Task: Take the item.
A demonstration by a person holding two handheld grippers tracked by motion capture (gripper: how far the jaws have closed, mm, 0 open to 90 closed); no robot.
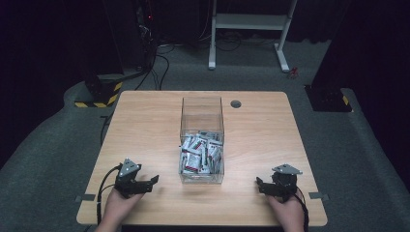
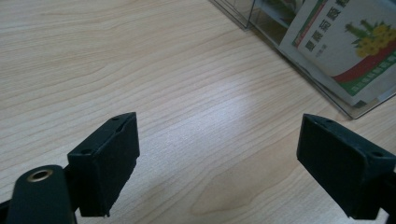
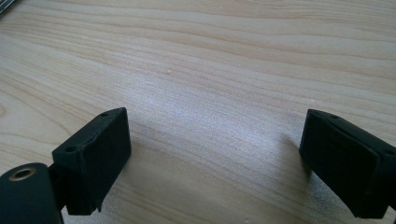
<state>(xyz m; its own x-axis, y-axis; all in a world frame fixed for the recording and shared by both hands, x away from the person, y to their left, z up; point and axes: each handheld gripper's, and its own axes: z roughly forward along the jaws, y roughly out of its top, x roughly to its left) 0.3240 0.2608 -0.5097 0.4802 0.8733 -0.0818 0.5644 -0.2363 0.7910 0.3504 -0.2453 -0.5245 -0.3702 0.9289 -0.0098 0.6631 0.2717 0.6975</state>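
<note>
Two black two-jaw grippers rested near the light wooden table's [image 1: 145, 121] front edge, left gripper [image 1: 147, 182] and right gripper [image 1: 263, 186] both spread wide, gripping nothing. Between them stood a clear plastic box [image 1: 202, 116] of white-and-red sachets [image 1: 200, 154], their print unreadable.

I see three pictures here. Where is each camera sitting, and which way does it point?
High view: above the person's side, looking forward and down on the table; both hands with left claw and right claw show.
Left gripper view: rides the left claw, looking along its open jaws toward the clear box.
Right gripper view: rides the right claw, facing bare wood between open jaws.
Shared: high and left views both show the box of packets.
</note>
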